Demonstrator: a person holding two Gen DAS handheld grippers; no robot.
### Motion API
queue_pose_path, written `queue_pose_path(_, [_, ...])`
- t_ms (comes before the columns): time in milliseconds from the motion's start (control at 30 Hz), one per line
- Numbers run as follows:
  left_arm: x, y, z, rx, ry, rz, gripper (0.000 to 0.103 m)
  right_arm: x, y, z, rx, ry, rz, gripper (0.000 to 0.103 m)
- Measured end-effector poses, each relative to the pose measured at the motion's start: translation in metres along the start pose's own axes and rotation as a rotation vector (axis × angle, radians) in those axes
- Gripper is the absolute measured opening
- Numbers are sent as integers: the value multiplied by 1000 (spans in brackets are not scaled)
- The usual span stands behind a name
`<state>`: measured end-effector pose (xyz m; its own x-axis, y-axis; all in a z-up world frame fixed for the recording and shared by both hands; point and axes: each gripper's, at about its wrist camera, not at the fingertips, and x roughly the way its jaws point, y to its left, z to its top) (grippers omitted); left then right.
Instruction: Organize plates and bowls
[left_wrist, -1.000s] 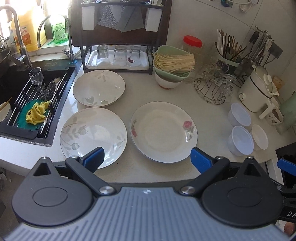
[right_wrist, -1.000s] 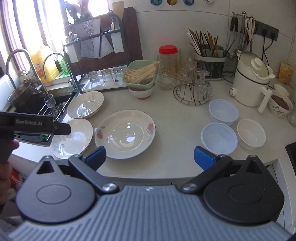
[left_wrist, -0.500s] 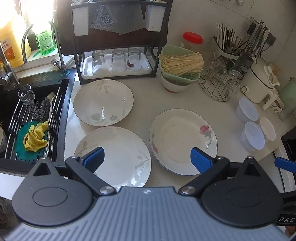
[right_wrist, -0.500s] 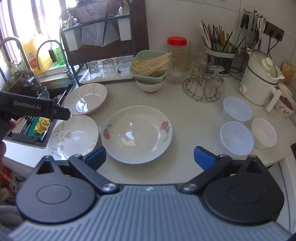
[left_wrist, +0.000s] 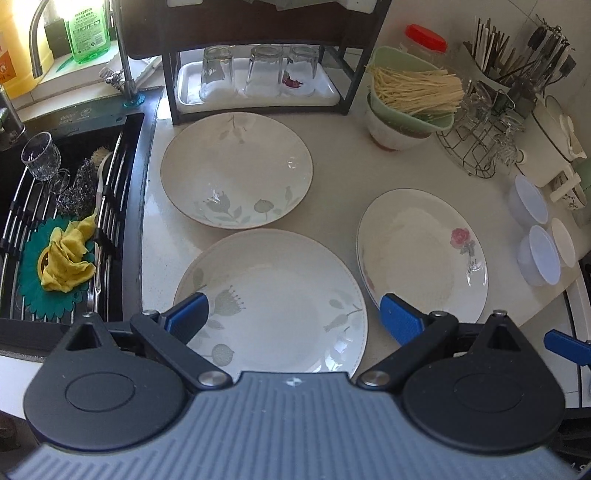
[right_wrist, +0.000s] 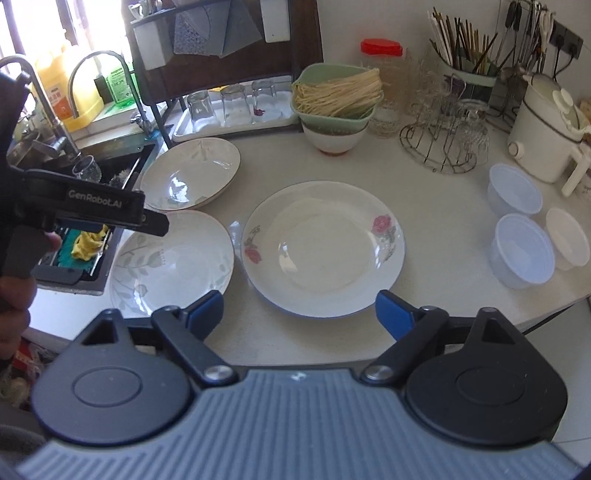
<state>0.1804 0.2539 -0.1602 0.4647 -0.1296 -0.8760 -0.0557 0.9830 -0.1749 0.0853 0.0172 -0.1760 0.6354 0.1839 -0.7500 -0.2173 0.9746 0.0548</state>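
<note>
Three plates lie on the white counter. A leaf-pattern plate (left_wrist: 273, 299) (right_wrist: 173, 262) lies nearest the front left. A deeper leaf-pattern plate (left_wrist: 236, 170) (right_wrist: 192, 173) lies behind it. A rose-pattern plate (left_wrist: 421, 254) (right_wrist: 323, 247) lies to the right. Three small white bowls (left_wrist: 537, 254) (right_wrist: 524, 251) stand at the right edge. My left gripper (left_wrist: 291, 319) is open and empty, above the near leaf plate. My right gripper (right_wrist: 299, 314) is open and empty, above the rose plate's front rim.
A black sink (left_wrist: 62, 229) with a rack, glass and yellow cloth is at the left. A dark shelf rack (left_wrist: 258, 85) with upturned glasses, a green bowl of noodles (left_wrist: 410, 96), a wire glass stand (left_wrist: 480, 140) and a white pot (right_wrist: 546, 125) line the back.
Both grippers have moved forward and down toward the counter. The left one now hangs over the near leaf plate, the right one closer to the rose plate. Both stayed open.
</note>
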Motion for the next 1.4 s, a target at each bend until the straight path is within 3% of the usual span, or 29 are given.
queue_pose_path(100, [9,16,-1,-26,28,-4,100,13,5,1,18,6,2,76])
queue_pose_path(300, [22,42,-9,-36,61,2,99,42,14,1,88,29,51,67])
queue_pose_path(433, [30,61,-12,-59,76,4,99,58,22,2,120,35,94,67])
queue_pose_path(600, [47,78,-10,-88,103,13,99,75,39,-1,82,9,55,68])
queue_pose_path(867, [72,96,-9,-74,130,-35,93,94,48,-6,198,27,137,67])
queue_pose_path(1067, [84,102,-9,-69,153,-55,76,104,50,-12,217,55,163,50])
queue_pose_path(1400, [95,106,-9,-68,168,-82,35,122,50,-9,234,89,119,22])
